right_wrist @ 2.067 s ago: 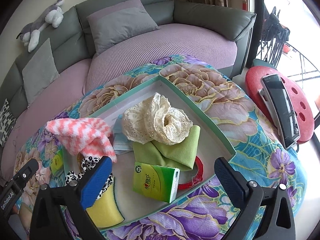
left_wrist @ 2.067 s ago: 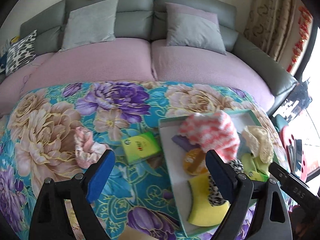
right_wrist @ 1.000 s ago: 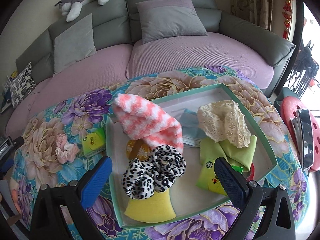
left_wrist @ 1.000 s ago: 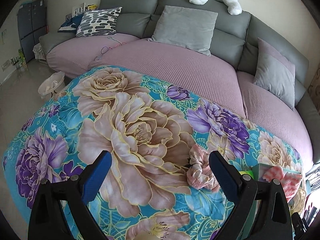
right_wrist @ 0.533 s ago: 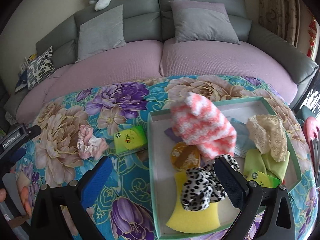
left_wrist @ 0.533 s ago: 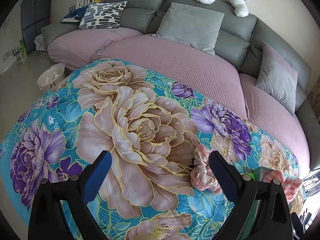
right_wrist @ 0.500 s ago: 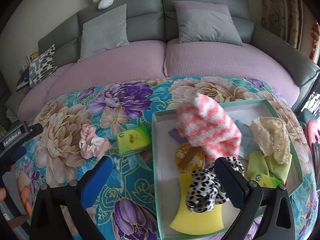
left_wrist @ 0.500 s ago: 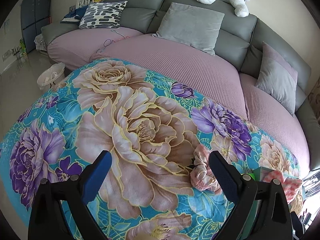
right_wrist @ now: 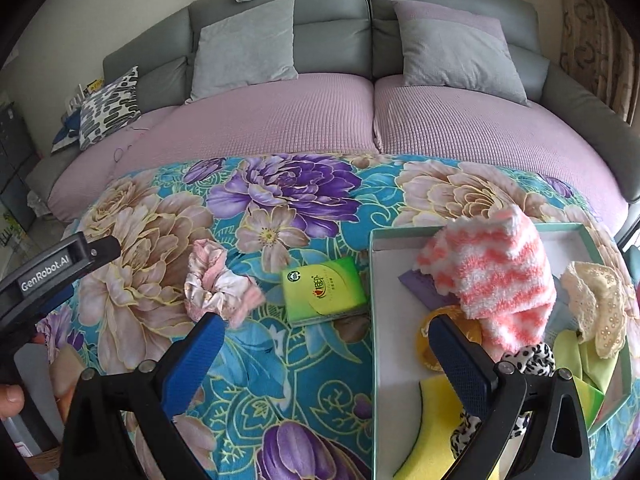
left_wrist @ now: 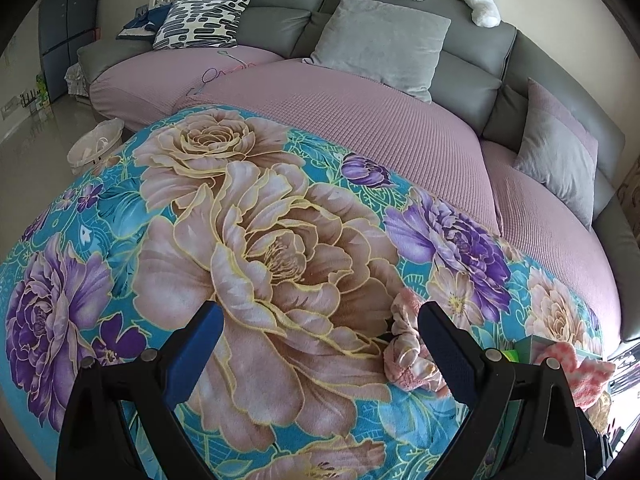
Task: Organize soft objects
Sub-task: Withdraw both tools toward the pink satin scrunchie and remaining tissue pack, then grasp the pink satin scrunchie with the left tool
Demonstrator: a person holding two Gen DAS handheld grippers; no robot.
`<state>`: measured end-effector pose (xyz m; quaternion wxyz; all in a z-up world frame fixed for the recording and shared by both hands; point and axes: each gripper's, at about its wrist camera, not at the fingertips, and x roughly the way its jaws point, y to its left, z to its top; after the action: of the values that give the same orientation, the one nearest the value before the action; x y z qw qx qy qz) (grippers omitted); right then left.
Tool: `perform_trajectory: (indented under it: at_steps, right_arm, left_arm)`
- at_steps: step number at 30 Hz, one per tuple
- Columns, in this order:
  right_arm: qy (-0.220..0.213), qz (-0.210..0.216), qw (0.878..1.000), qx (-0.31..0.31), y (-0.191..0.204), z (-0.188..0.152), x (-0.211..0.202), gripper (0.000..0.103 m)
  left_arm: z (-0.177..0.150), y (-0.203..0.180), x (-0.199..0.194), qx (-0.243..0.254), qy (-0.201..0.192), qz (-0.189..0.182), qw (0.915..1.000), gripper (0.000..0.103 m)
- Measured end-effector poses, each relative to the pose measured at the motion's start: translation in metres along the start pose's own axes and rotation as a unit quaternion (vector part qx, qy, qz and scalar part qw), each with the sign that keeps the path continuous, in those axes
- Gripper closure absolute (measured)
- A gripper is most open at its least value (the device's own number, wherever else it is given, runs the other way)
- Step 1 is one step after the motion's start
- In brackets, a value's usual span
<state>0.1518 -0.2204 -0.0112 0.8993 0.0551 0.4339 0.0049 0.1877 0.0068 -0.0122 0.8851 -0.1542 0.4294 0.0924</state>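
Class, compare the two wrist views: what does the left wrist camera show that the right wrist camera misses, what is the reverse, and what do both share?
Only the left wrist view shows the white wicker basket on the floor. Only the right wrist view shows the green tissue pack, yellow sponge and leopard-print scrunchie. Both show the pink satin scrunchie, the striped fuzzy sock, and the floral blanket.

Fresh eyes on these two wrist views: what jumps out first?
The loud floral blanket fills the foreground of both views, with a grey and mauve sofa behind it. At the right of the right wrist view, a green-rimmed tray is heaped with soft items, topped by a pink-and-white fuzzy sock. A pink scrunchie and a green tissue pack lie loose on the blanket left of the tray.
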Motion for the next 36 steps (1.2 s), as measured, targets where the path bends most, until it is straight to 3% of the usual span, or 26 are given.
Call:
perform_trajectory:
  at_steps: [13,29,36]
  right_arm:
    - [0.007,-0.002,1.000,0.021,-0.011,0.015,0.015,0.000]
    - [0.018,0.003,0.999,0.042,-0.029,0.019,0.031,0.000]
    - [0.025,0.002,0.999,0.042,-0.030,0.018,0.035,0.000]
  left_arm:
    - [-0.004,-0.018,0.023,0.029,0.014,0.004,0.9995,0.005]
    - [-0.023,-0.048,0.065,0.066,0.082,-0.015,0.9943,0.005]
    - [-0.031,-0.053,0.075,0.079,0.087,-0.007,0.9931,0.005]
